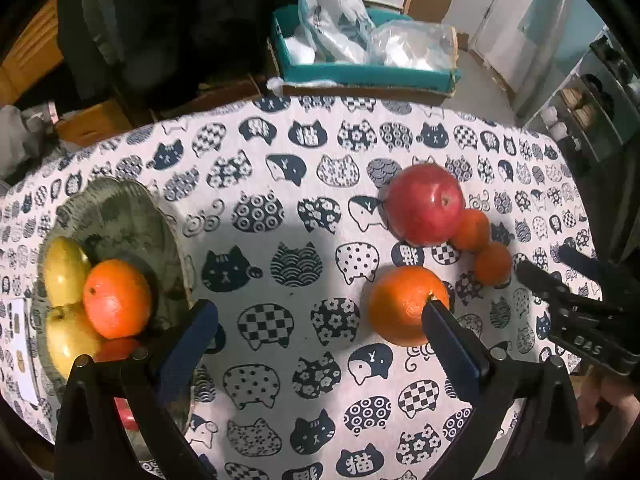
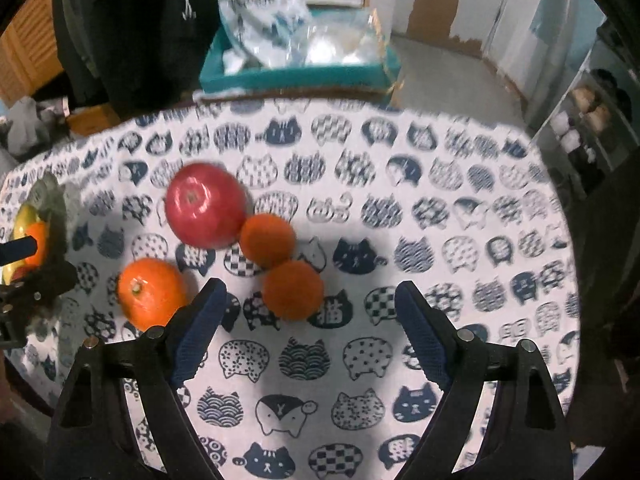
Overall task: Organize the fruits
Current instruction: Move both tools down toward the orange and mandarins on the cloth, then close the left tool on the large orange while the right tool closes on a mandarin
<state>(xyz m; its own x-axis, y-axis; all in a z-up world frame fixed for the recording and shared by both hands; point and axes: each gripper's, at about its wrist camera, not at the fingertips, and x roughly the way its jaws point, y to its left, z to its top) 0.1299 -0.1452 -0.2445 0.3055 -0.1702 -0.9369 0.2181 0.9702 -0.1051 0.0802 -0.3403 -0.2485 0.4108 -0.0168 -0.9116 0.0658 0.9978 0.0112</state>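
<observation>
— So, where is all the fruit?

— Some is in the glass bowl (image 1: 120, 208) at the left of the table. I can see two yellow apples (image 1: 66, 266) in it, with an orange (image 1: 117, 298) on top of them, and something red down low that I cannot make out.

— And the rest?

— It sits on the cat tablecloth (image 1: 280, 160). A red apple (image 1: 425, 204) touches a small mandarin (image 1: 474, 229), and a second mandarin (image 1: 494, 263) touches that one. A bigger orange (image 1: 402, 306) lies by itself, just in front of the apple.

— Are the grippers holding anything?

— No. The left gripper (image 1: 320, 312) is wide open above the cloth, with nothing between its fingers. Its one finger covers the edge of the bigger orange; I cannot tell if they touch.

— And the other?

— The right gripper (image 2: 310, 300) is wide open too, and empty. The second mandarin shows just past its blue fingertips (image 2: 212, 300), in the gap.
</observation>
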